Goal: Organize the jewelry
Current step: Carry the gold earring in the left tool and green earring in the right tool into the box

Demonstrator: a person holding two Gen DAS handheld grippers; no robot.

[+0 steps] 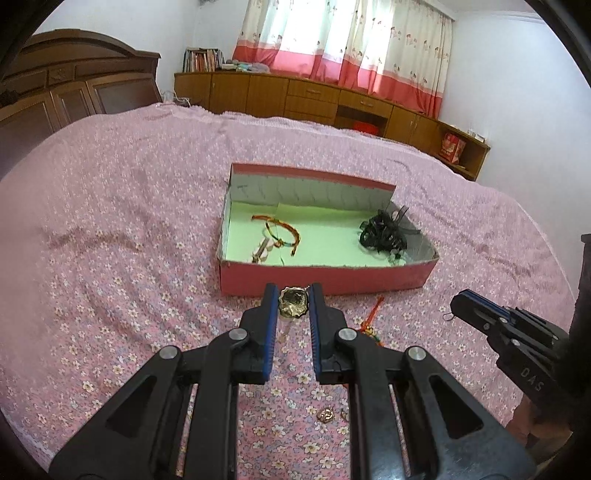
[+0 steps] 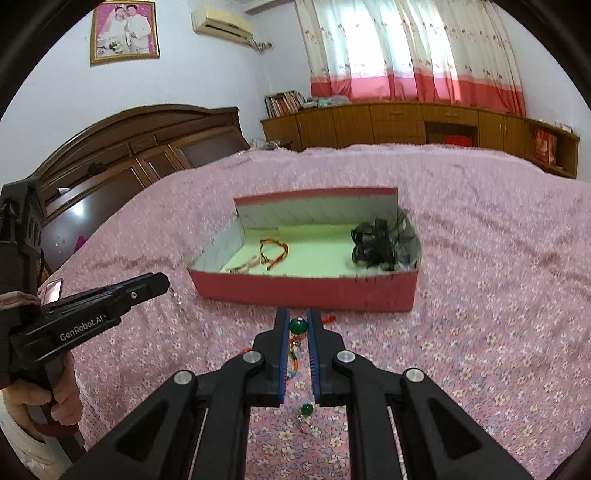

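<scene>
Gold metal glints between the blue pads of the left gripper (image 1: 293,300): a scalloped gold ornament (image 1: 293,302) is pinched at the fingertips, held above the bedspread just in front of the near wall of the red box (image 1: 325,275). Only the left wrist view shows this piece; in the right wrist view the left gripper (image 2: 162,284) appears side-on and what it holds is hidden. The right gripper (image 2: 296,325) is closed on a green bead (image 2: 297,326), from which a beaded strand (image 2: 295,356) hangs down to a second green bead with a small ring (image 2: 307,413) lying on the cover. That catch shows only in the right wrist view; in the left wrist view the right gripper (image 1: 466,300) is seen from the side, its jaws together, the bead out of sight. Inside the box, on its pale green floor, lie a braided multicoloured bracelet (image 1: 282,230) at the left and a black tangle of hair accessories (image 1: 384,232) at the right. On the pink floral bedspread (image 1: 110,240) the left view alone shows a small gold piece (image 1: 325,414) lying under the left gripper. Beyond the bed stand wooden cabinets (image 2: 406,122) and pink-and-white curtains (image 2: 406,48); only the right view takes in a framed wedding photo (image 2: 125,31).
</scene>
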